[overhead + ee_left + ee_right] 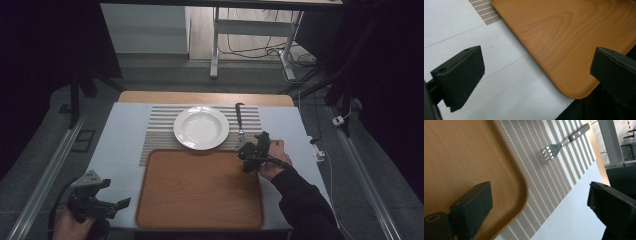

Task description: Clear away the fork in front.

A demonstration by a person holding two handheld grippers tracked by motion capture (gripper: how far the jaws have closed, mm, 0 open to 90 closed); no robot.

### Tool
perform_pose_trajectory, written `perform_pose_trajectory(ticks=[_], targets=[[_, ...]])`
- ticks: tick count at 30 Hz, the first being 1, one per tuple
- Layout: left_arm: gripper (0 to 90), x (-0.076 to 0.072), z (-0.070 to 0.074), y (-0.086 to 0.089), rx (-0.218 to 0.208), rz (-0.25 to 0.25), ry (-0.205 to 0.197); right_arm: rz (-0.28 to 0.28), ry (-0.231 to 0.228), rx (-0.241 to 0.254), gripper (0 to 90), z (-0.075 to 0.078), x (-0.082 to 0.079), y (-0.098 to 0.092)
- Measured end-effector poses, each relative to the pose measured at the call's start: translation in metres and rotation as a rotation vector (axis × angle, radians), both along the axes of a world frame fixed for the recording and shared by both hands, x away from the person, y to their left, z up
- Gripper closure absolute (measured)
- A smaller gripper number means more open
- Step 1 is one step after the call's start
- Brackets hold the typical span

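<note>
High view shows the right gripper [248,151] at the far right corner of the tray [200,187], held in a hand [272,159] with a dark sleeve. Its jaws stand apart with nothing between them; it is released. The fork [240,125] lies just beyond this gripper on the striped mat [160,125], tines toward the gripper, dark handle pointing away. Whether the gripper touches the tines cannot be told from this view. Left of the fork, and beyond and to the left of the gripper, a white plate [201,128] sits on the mat.

Right gripper view has the fork [564,143] ahead of the jaws and clear of them, on the mat [549,180], with the tray's rim [522,187] passing between the jaws.

Left gripper [107,202] sits at the near left corner of the bench [117,145], just left of the tray. In the left gripper view its jaws are wide apart and released, with the bench [499,95] and the tray's near corner [564,62] between and beyond them.
</note>
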State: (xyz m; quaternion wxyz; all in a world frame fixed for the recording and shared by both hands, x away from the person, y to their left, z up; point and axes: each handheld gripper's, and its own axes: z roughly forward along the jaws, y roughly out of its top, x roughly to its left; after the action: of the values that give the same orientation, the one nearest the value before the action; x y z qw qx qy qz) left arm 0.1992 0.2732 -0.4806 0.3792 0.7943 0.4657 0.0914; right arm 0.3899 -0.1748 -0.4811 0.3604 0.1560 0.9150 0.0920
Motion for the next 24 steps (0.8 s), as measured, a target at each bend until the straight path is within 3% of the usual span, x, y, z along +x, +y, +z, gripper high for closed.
perform_pose_trajectory(ticks=[8, 15, 24], targets=[[0.0, 0.000, 0.000, 0.000, 0.001, -0.004, 0.003, -0.003, -0.004, -0.016, 8.4, 0.000, 0.015, 0.006], [0.0, 0.000, 0.000, 0.000, -0.001, -0.004, 0.003, 0.003, -0.040, -0.054, 10.8, 0.000, 0.032, 0.011], [0.0, 0.000, 0.000, 0.000, -0.002, -0.003, 0.004, 0.019, -0.032, -0.108, 21.2, -0.010, 0.054, 0.018]])
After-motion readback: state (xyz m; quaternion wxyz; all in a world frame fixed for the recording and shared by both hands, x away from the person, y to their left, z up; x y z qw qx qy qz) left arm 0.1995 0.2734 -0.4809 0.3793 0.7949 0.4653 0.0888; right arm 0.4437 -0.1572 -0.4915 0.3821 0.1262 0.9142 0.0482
